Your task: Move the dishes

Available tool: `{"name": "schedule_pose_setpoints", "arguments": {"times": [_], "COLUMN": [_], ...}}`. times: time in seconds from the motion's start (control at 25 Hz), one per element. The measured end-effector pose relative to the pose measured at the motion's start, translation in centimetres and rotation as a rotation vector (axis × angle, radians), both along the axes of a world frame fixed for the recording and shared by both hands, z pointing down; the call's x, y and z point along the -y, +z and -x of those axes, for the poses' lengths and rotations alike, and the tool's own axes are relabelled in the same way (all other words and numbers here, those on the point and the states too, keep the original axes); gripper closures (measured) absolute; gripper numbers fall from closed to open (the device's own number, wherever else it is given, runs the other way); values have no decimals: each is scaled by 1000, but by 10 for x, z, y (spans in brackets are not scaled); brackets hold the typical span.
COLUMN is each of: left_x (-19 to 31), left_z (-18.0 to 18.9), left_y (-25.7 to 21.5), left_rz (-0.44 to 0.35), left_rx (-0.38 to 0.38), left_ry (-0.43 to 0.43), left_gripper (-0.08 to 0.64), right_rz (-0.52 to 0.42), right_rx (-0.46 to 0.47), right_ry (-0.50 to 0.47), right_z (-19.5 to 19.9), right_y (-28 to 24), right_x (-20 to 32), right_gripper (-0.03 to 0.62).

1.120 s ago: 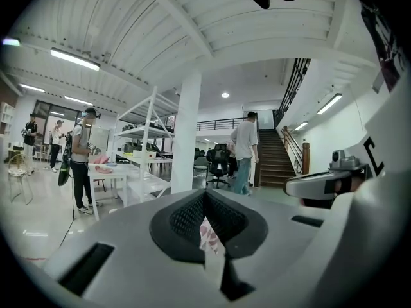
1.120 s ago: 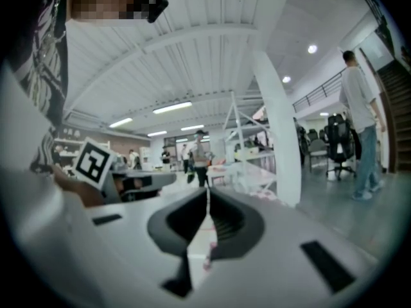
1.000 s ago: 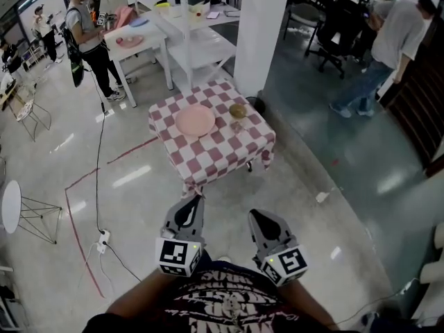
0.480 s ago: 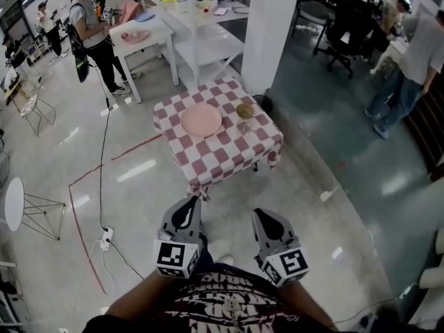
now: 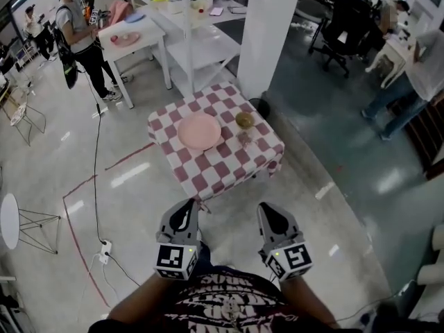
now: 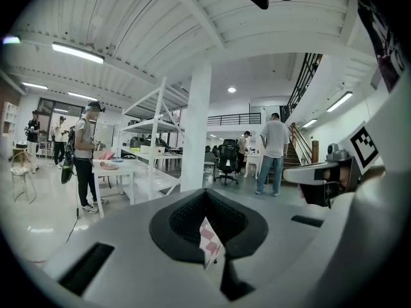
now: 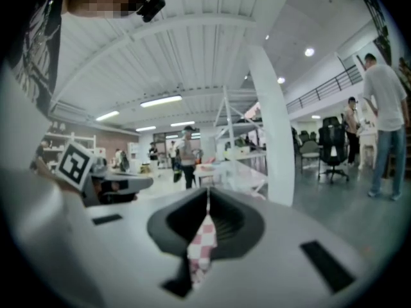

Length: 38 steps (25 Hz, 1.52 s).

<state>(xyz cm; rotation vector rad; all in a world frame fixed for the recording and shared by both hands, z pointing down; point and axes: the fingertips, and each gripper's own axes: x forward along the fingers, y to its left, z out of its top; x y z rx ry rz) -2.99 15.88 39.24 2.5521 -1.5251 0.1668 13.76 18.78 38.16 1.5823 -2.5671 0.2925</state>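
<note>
A small table under a red-and-white checked cloth [image 5: 222, 165] stands ahead of me on the floor. On it lie a pink plate [image 5: 199, 130], a small brownish bowl [image 5: 243, 119] and a small clear item [image 5: 244, 139] beside the bowl. My left gripper [image 5: 186, 207] and right gripper [image 5: 269, 212] are held side by side short of the table's near edge, both shut and empty. In the left gripper view a strip of the checked cloth [image 6: 209, 239] shows past the shut jaws. The right gripper view shows a similar strip of the checked cloth [image 7: 201, 249].
A white pillar [image 5: 267, 33] rises just behind the table, with white tables and shelving [image 5: 201, 44] to its left. A person [image 5: 76, 33] stands at a far table. A cable [image 5: 97, 151] runs to a power strip [image 5: 105, 250]. People and an office chair [image 5: 340, 37] are at the right.
Both grippers have been carried forward towards the checked table, which now looks slightly nearer. Their jaws stay shut. The person at the right has shifted.
</note>
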Motion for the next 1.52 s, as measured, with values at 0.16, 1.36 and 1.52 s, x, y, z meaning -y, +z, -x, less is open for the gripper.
{"name": "schedule_pose_setpoints", "arguments": {"times": [0.16,1.36,1.52], "left_x": [49,220,241], "left_z": [16,62,64], "left_y": [-9,36,57], "left_rz": [-29,91,132], "left_rx": [-20,-106,-80], "left_ry": [8,121,107], "left_gripper": [531,531,531], "right_rz": [-2,123,190], "right_rx": [-22,-60,-66], "right_ry": [-27,70,42], "right_z": [32,87,89], "right_y": [-7,30,59], "right_x": [36,178,206], "right_gripper": [557,557,557]}}
